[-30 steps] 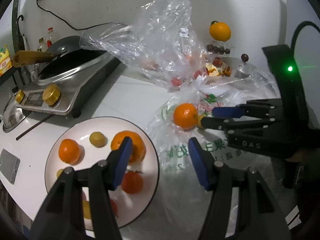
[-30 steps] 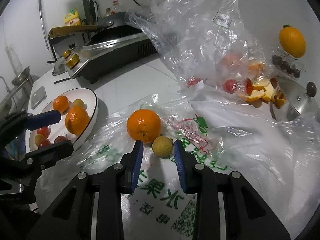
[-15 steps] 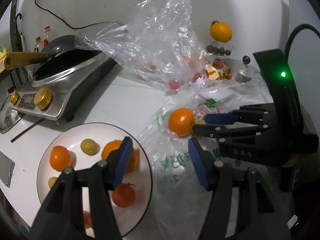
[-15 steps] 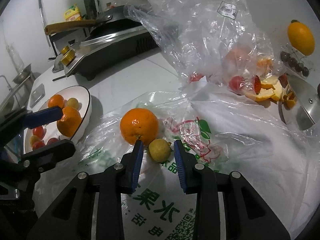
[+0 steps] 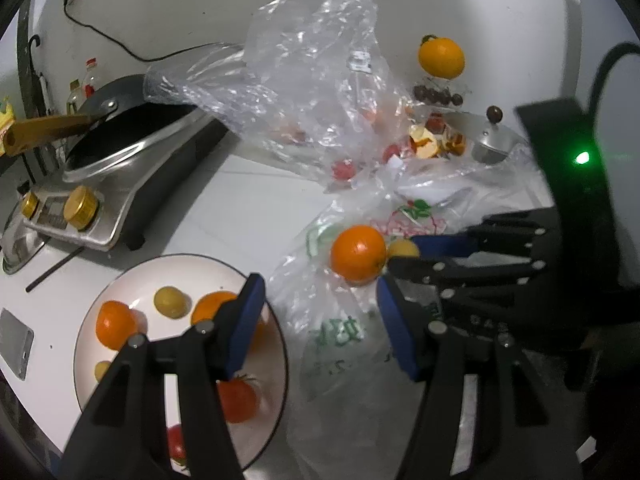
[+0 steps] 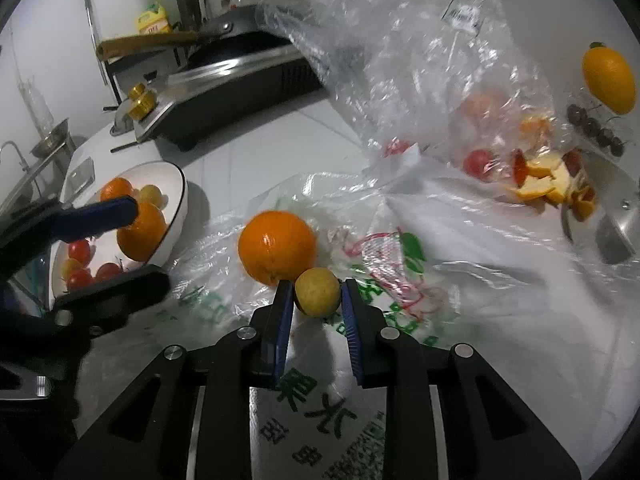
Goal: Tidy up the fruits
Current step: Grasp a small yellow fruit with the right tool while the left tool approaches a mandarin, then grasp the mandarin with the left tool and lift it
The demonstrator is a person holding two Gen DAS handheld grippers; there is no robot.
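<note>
A small yellow fruit (image 6: 318, 289) lies on a printed plastic bag (image 6: 400, 280) beside a large orange (image 6: 277, 246). My right gripper (image 6: 317, 292) is shut on the yellow fruit, both blue pads pressing its sides. In the left wrist view the same gripper (image 5: 402, 254) reaches in from the right, with the yellow fruit (image 5: 402, 247) against the orange (image 5: 357, 253). My left gripper (image 5: 318, 284) stands open and holds nothing, above the bag and the right rim of the white plate (image 5: 184, 264). That plate holds oranges, small yellow fruits and tomatoes.
An induction cooker with a black pan (image 5: 108, 184) stands at the back left. A crumpled clear bag (image 5: 312, 92) with tomatoes lies behind the orange. Orange peels (image 5: 426, 144), a pot lid (image 5: 492, 144) and a yellow-orange fruit (image 5: 441, 57) sit at the back right. A phone (image 5: 14, 342) lies left of the plate.
The right gripper's jaws have closed onto the small yellow fruit, which sat loosely between them before. The left gripper has stayed open and has barely shifted.
</note>
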